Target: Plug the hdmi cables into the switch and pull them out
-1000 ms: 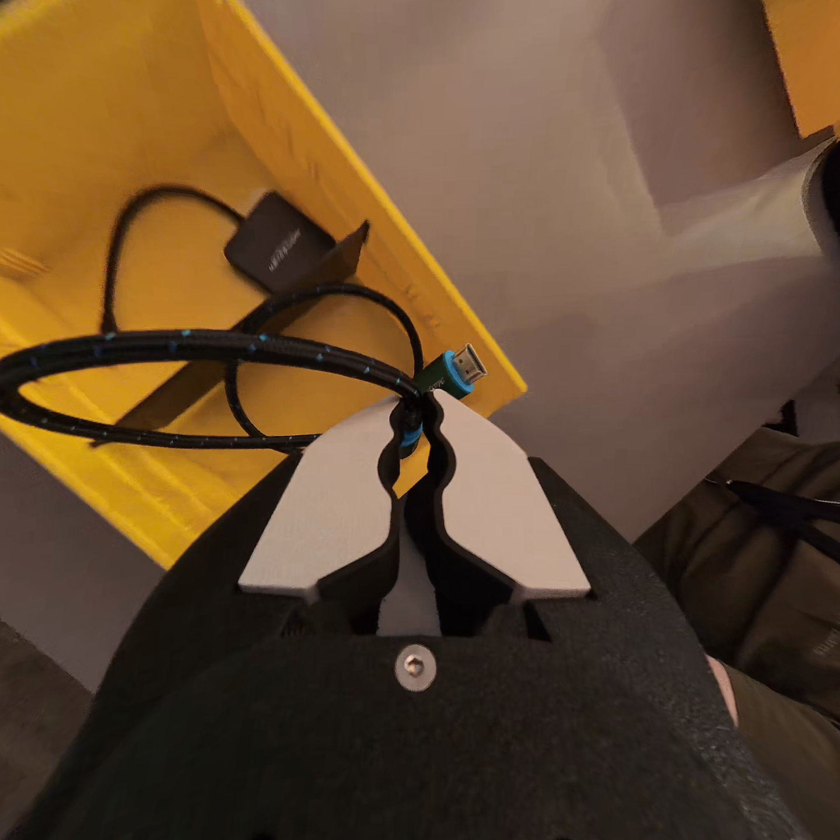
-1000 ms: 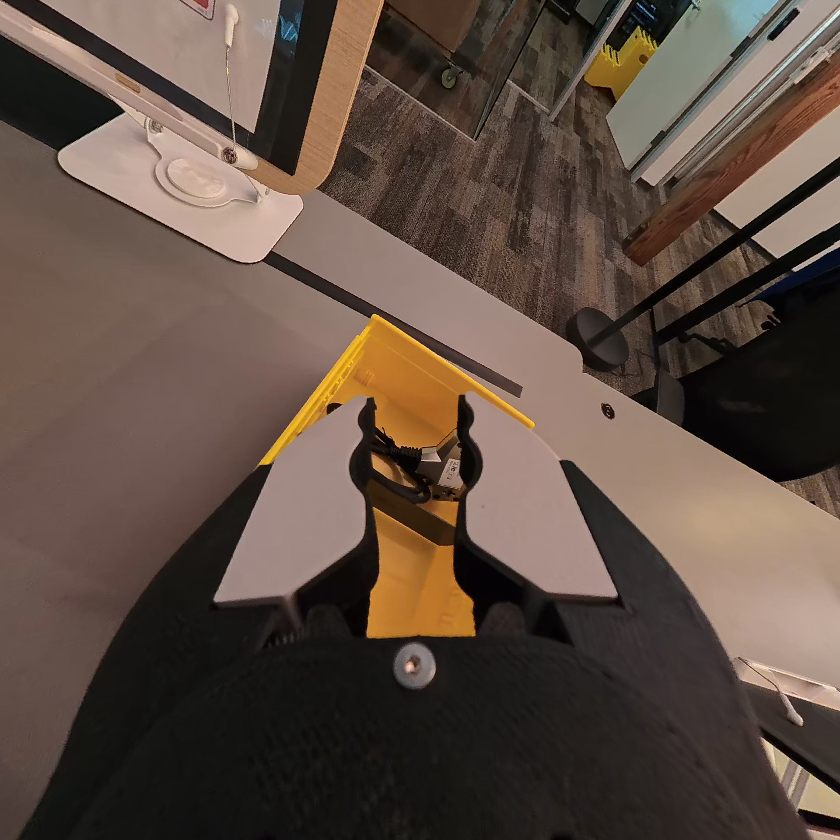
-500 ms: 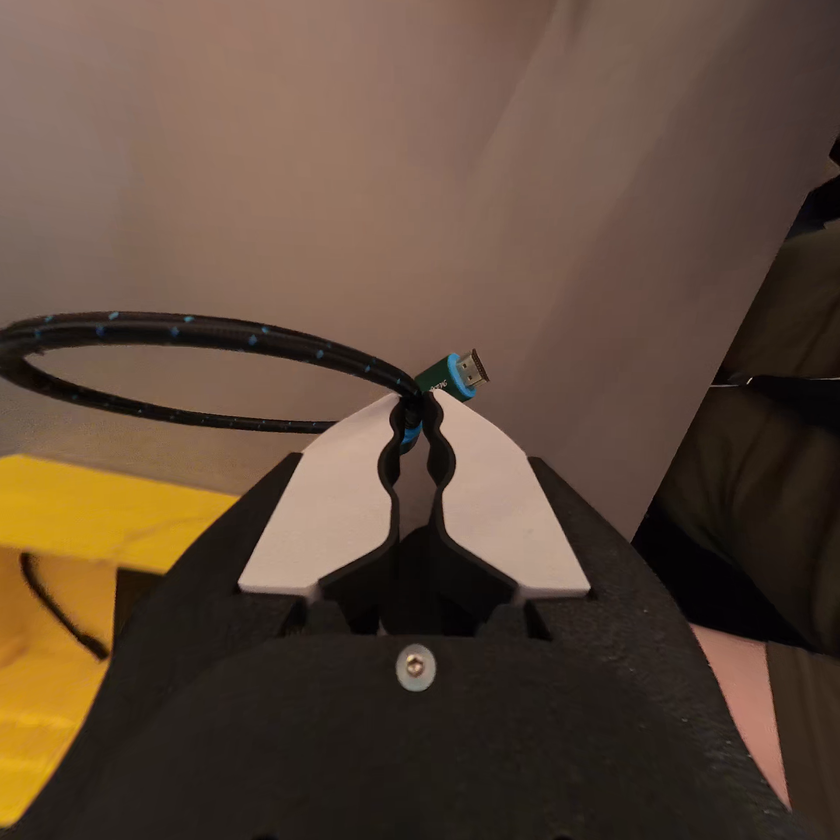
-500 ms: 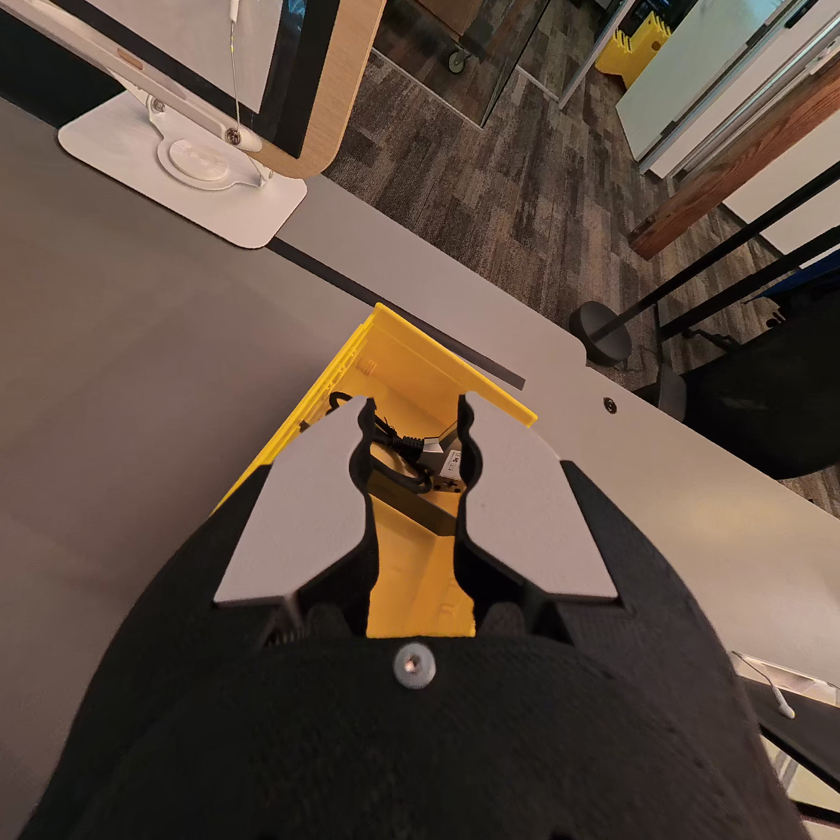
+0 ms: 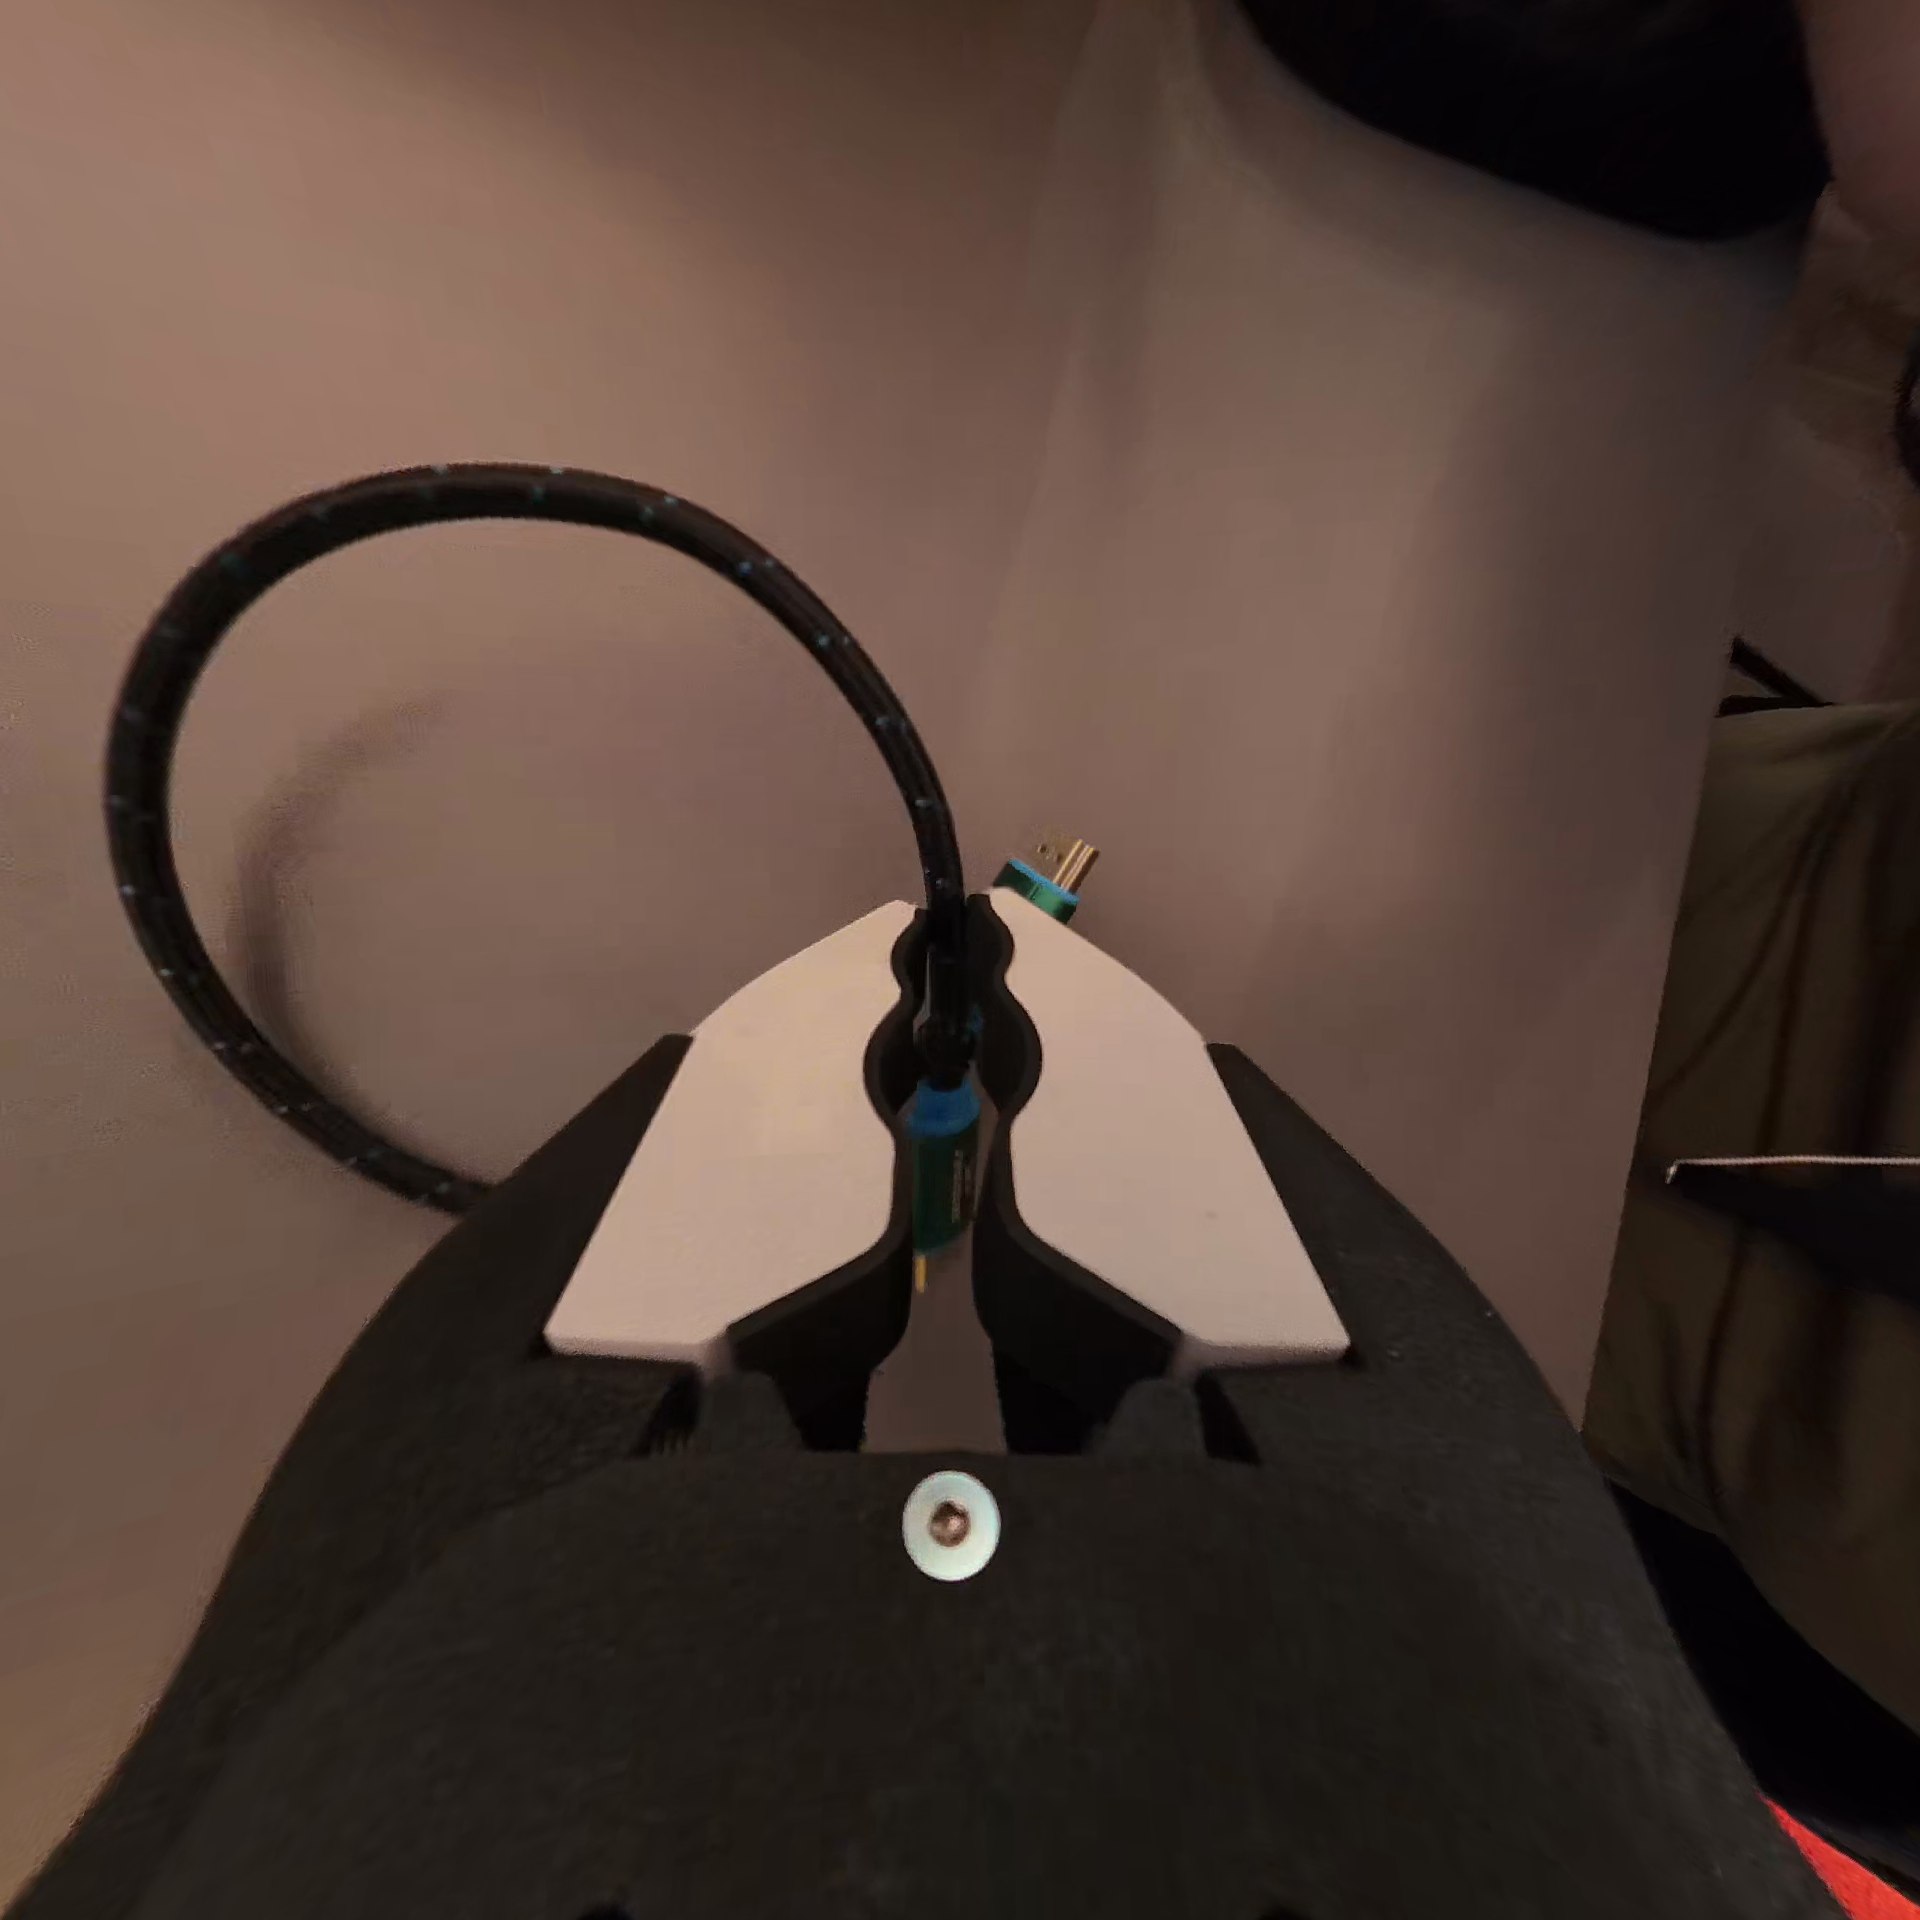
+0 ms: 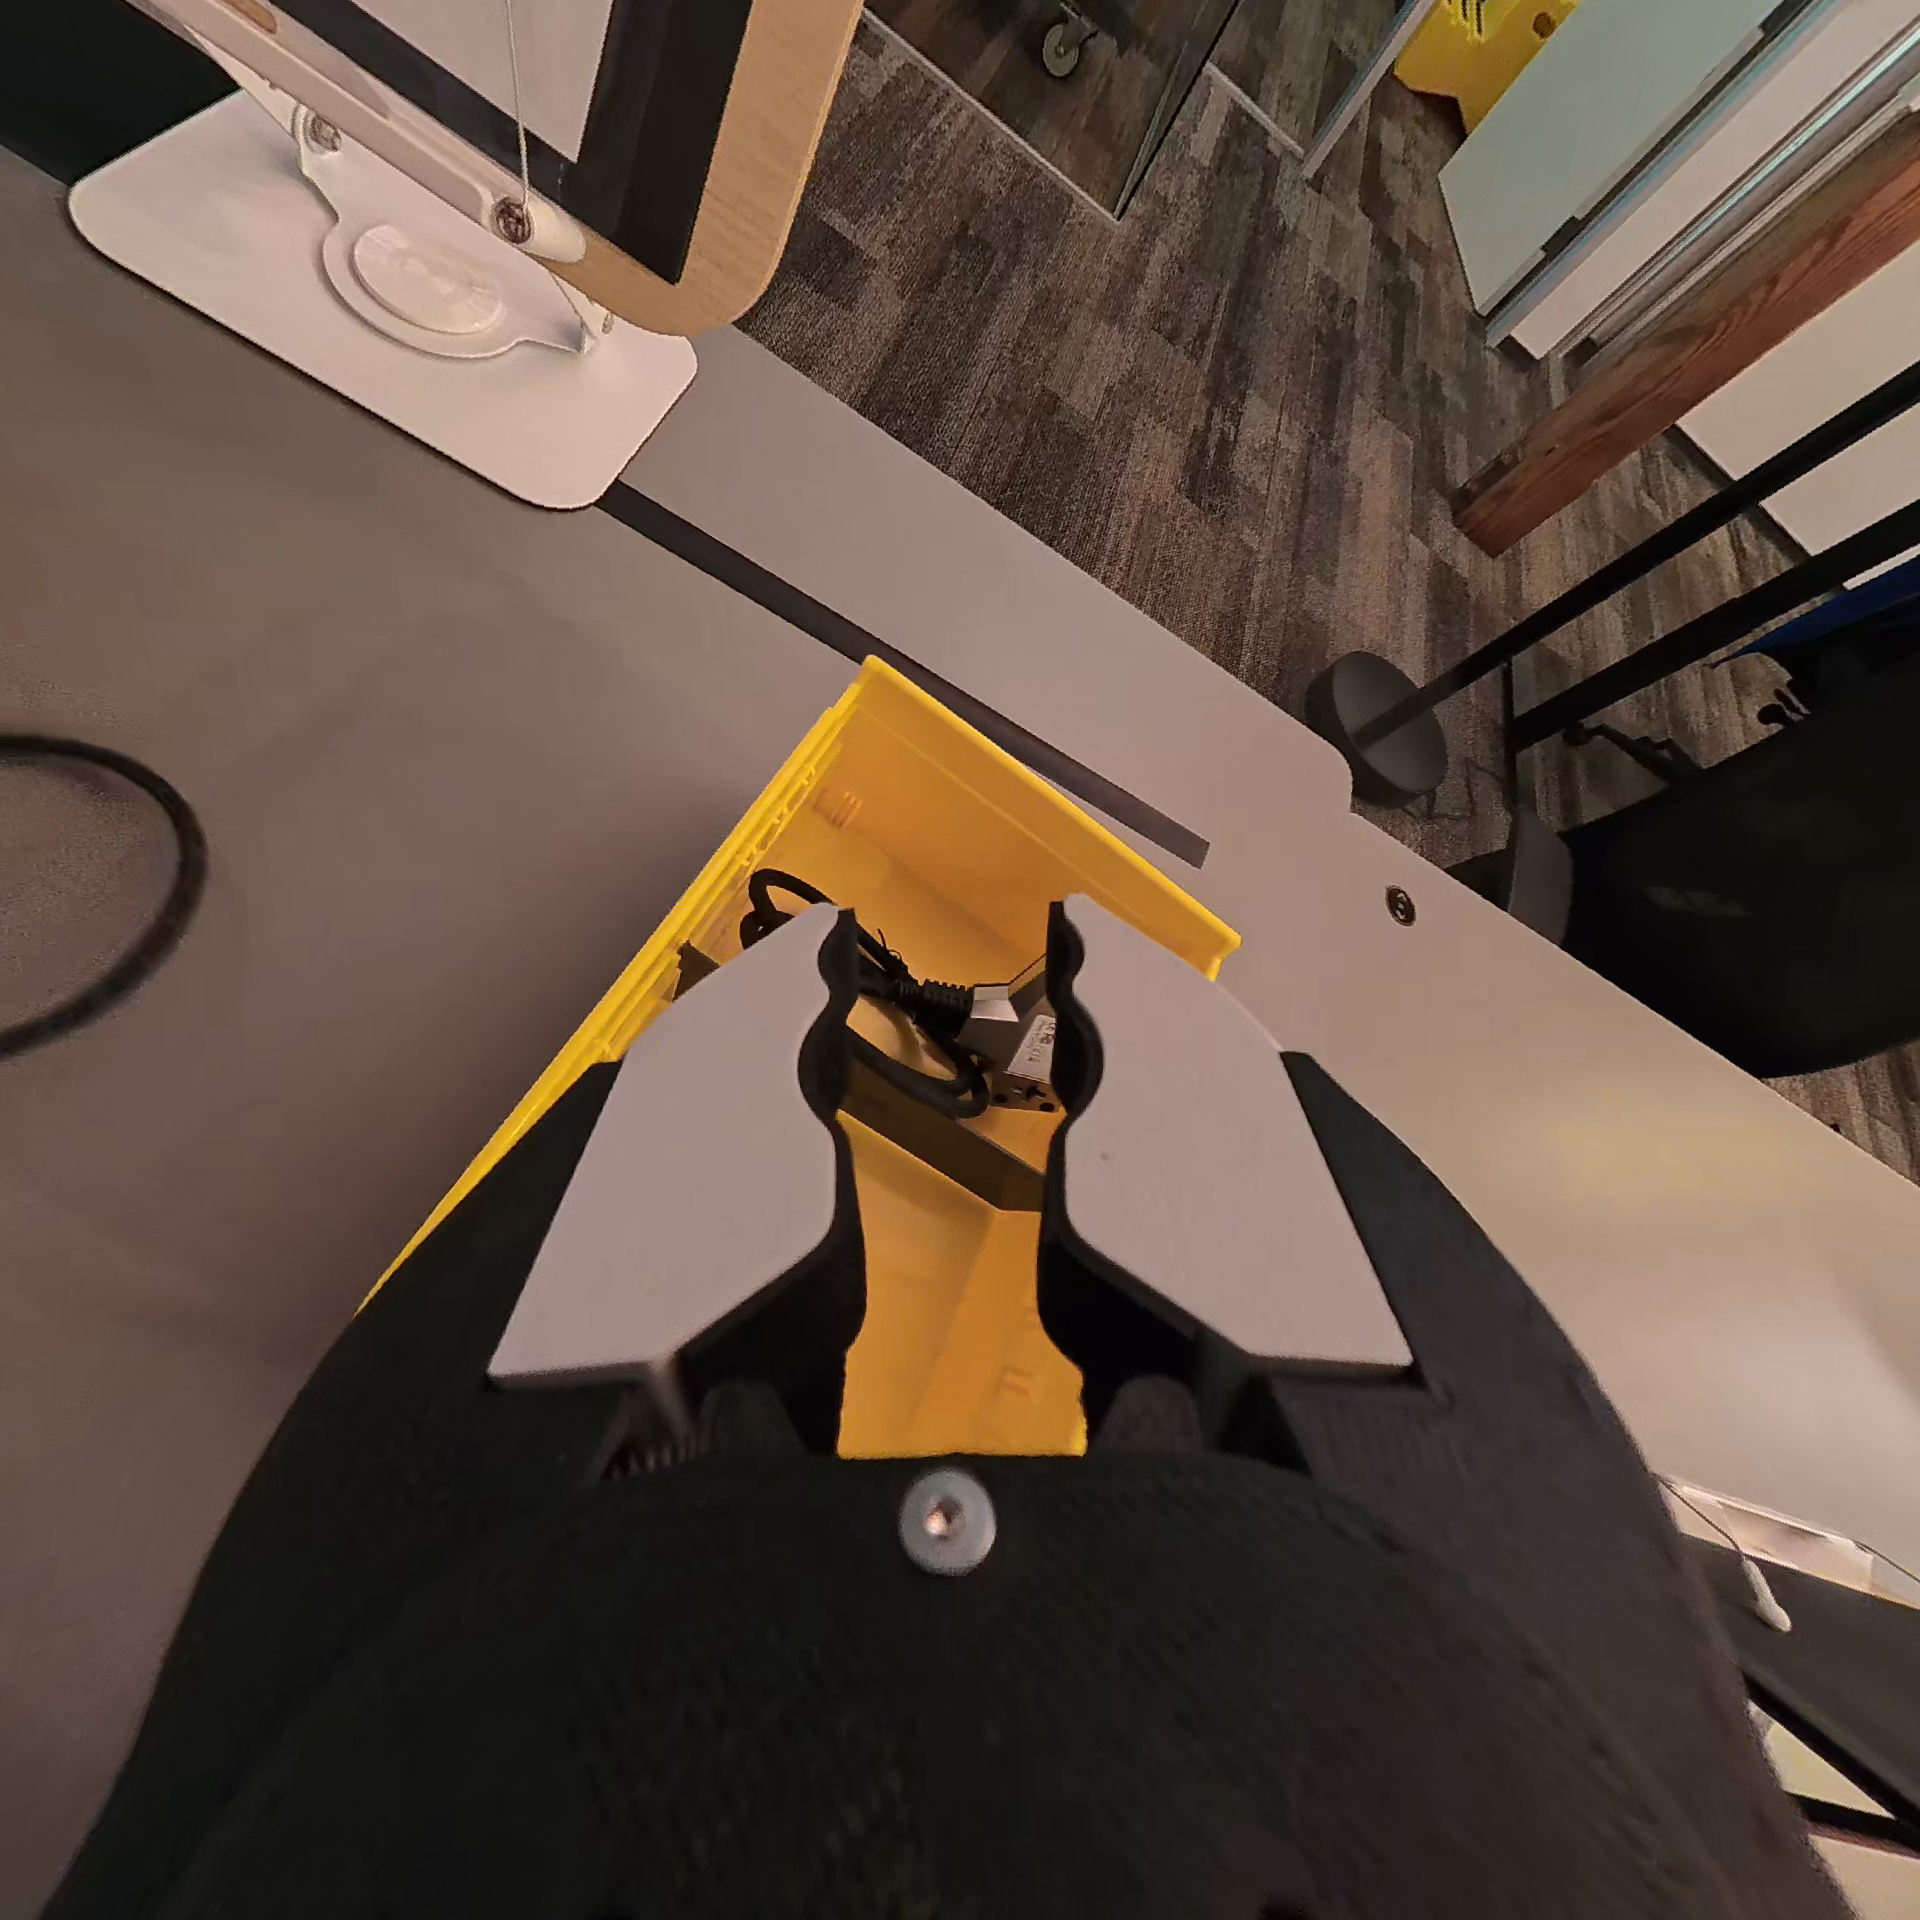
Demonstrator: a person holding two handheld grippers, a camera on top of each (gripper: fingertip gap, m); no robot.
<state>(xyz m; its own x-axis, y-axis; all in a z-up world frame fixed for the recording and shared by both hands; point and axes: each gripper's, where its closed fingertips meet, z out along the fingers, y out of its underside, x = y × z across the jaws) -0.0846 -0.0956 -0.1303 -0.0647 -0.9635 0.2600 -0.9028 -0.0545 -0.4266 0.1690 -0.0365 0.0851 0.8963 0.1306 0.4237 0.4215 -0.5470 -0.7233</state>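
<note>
My left gripper (image 5: 951, 914) is shut on a black braided HDMI cable (image 5: 187, 935) over the grey table. The cable curls in a loop to the left. One green and blue plug (image 5: 940, 1169) sits between the fingers, and a second plug (image 5: 1049, 878) sticks out past the right fingertip. My right gripper (image 6: 948, 914) is open and empty above a yellow bin (image 6: 935, 758). Inside the bin lies a grey switch (image 6: 1013, 1029) with a thin black lead (image 6: 925, 1081). The cable loop also shows at the left edge of the right wrist view (image 6: 177, 883).
A monitor on a white base (image 6: 364, 312) stands at the table's far left. The table edge runs diagonally past the bin, with patterned floor, a black pole base (image 6: 1387, 727) and a dark chair (image 6: 1766, 935) beyond. A person's olive clothing (image 5: 1787, 1039) is at the right. Left tips to right tips: about 35 cm.
My left gripper has swung off the yellow bin to over bare table, still holding the cable, and the loop now curls upward. The right gripper has barely moved; the loop entered its view.
</note>
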